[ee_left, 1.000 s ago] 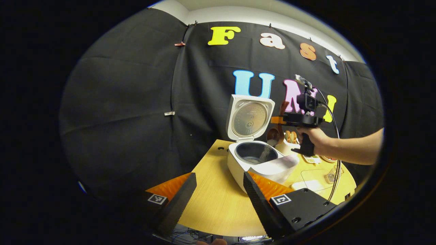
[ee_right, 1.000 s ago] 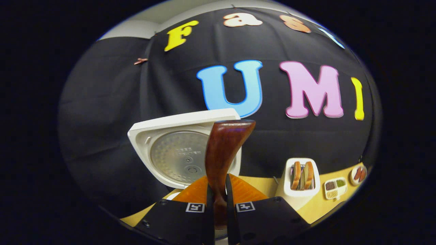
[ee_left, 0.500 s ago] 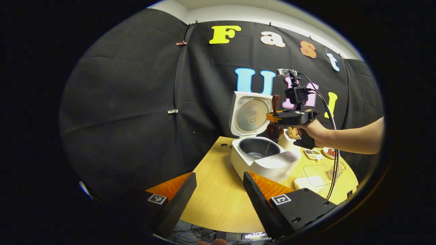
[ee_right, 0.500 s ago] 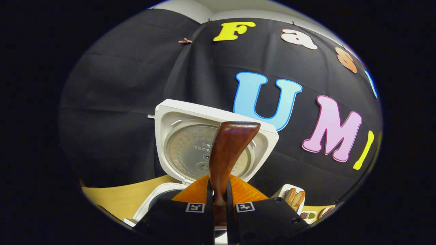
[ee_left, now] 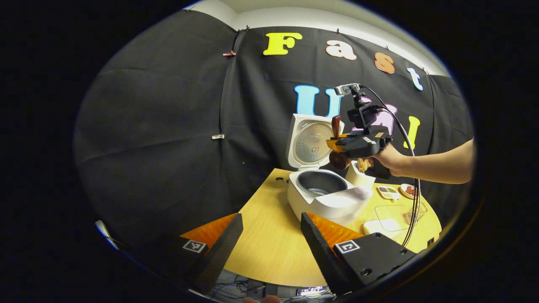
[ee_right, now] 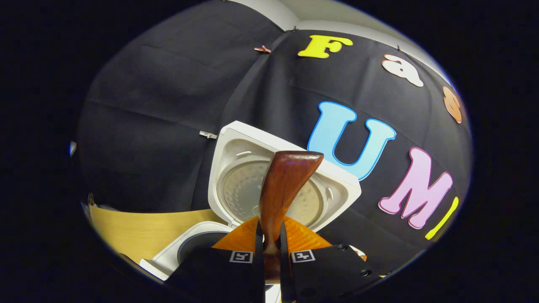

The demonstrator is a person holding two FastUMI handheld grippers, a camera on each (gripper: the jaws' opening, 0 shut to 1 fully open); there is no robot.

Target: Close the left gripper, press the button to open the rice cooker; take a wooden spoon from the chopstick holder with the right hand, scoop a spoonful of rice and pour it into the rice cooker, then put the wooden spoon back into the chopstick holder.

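Observation:
The white rice cooker stands open on the wooden table, its lid upright and its dark pot showing. A hand holds my right gripper above the pot's far rim, shut on the wooden spoon, whose bowl hangs down and handle points up. In the right gripper view the spoon handle rises from between the fingers of my right gripper, in front of the lid. My left gripper is open over the table's near side, holding nothing. The white chopstick holder stands behind the cooker.
Small dishes of food sit to the right of the cooker. A clear tray and a white block lie near the table's right edge. A black cable hangs from the right gripper.
A second ago rice was streaming from the spoon into the pot; the stream has stopped. The right gripper has lifted and turned left with the spoon. The left gripper has barely moved.

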